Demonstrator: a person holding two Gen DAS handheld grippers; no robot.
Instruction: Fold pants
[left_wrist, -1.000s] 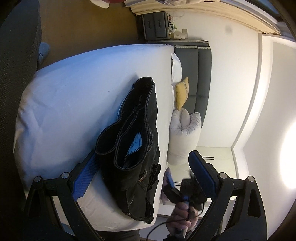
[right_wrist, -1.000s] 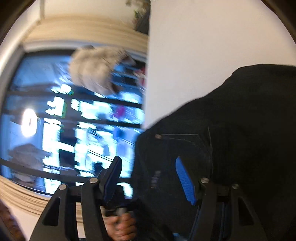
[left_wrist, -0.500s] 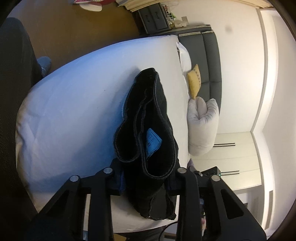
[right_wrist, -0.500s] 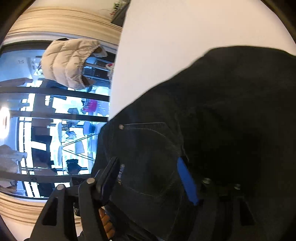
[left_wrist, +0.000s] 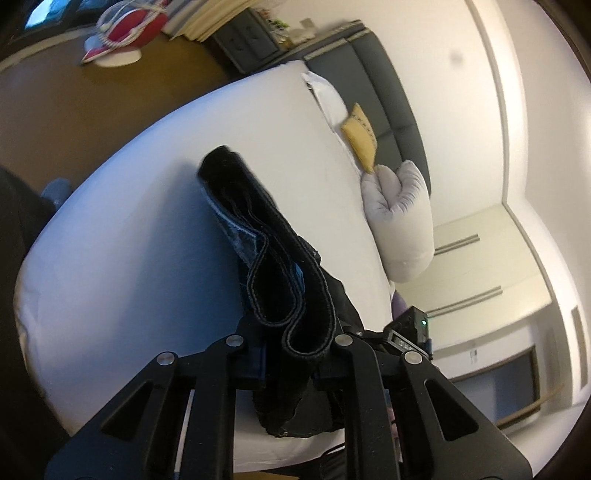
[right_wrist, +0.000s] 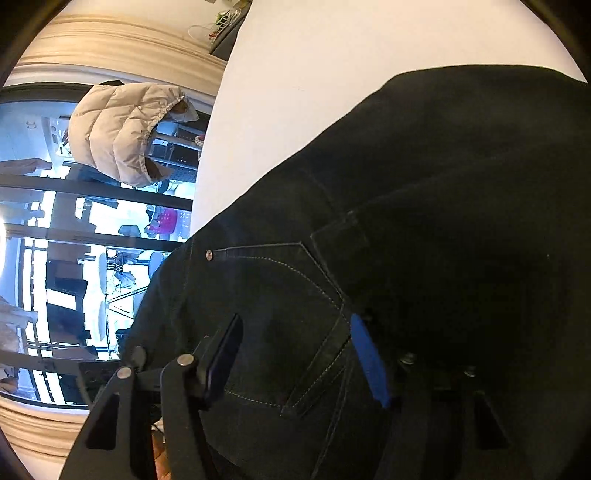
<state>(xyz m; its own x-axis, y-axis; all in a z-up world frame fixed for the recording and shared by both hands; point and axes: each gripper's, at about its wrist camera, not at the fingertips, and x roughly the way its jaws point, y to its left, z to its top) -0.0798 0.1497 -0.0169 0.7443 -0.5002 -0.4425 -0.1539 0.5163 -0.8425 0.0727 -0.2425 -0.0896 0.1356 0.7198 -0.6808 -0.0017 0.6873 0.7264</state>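
Both grippers were working on one pair of black pants (left_wrist: 280, 273) that lay on a white bed (left_wrist: 147, 229). From the left wrist view, the left gripper (left_wrist: 295, 354) was clenched on the waistband end of the pants: the layered, stitched edges of the fabric bunched up between its two fingers and rose above them, while a short ragged part hung below the fingers over the near edge of the mattress. Beyond the fingertips, the folded pants ran away across the bed as a narrow dark strip. Off to the right of that strip, a rolled grey pillow (left_wrist: 402, 221) and a small yellow cushion (left_wrist: 360, 138) sat at the bed's far side, against a dark grey headboard (left_wrist: 384, 99).

From the right wrist view, the right gripper (right_wrist: 295, 358) had its fingers spread apart, with a back pocket (right_wrist: 280, 325) of the pants lying across the gap between them. The blue-padded right finger (right_wrist: 369, 362) rested against the denim, and the left finger sat at the fabric's edge; whether they actually pinched any cloth could not be told. Past the left finger, a beige puffer jacket (right_wrist: 122, 129) hung in front of a large window (right_wrist: 55, 258).
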